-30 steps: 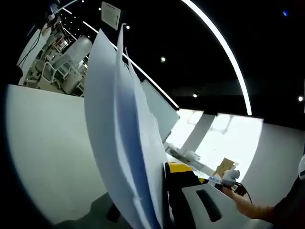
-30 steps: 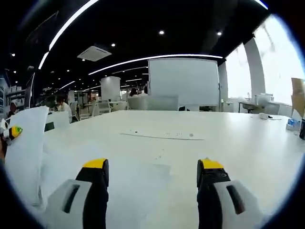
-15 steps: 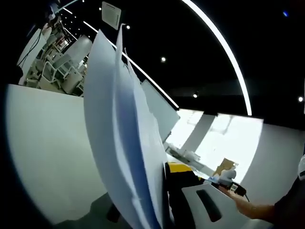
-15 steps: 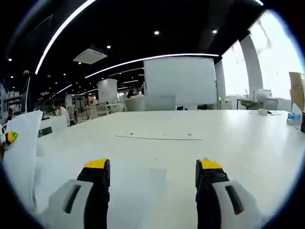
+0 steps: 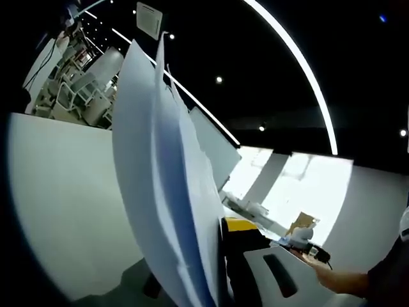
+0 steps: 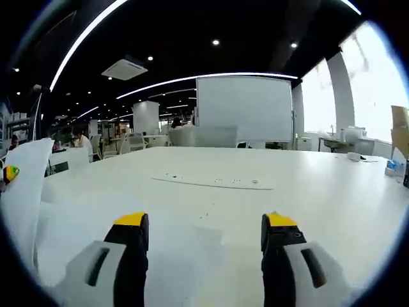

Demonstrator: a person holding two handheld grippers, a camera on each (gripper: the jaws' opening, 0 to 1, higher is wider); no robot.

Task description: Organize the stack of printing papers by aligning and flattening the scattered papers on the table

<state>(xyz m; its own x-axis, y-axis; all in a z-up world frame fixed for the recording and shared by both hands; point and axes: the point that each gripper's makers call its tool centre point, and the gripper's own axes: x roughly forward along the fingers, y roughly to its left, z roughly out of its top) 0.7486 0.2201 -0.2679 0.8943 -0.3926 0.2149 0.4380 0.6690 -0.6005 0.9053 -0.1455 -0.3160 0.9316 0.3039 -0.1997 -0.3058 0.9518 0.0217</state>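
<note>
Papers (image 5: 166, 185) stand on edge, pinched in the left tool (image 5: 220, 268); right tool (image 6: 204, 230) hangs open over the white tabletop (image 6: 307, 185).

White papers (image 5: 160, 192) (bluish in shadow), white table (image 6: 307, 185), and white grippers with yellow-tipped black jaws.

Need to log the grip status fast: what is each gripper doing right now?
Left gripper: shut on the stack of papers, held upright on edge.
Right gripper: open, holding nothing, low over the white table.
</note>
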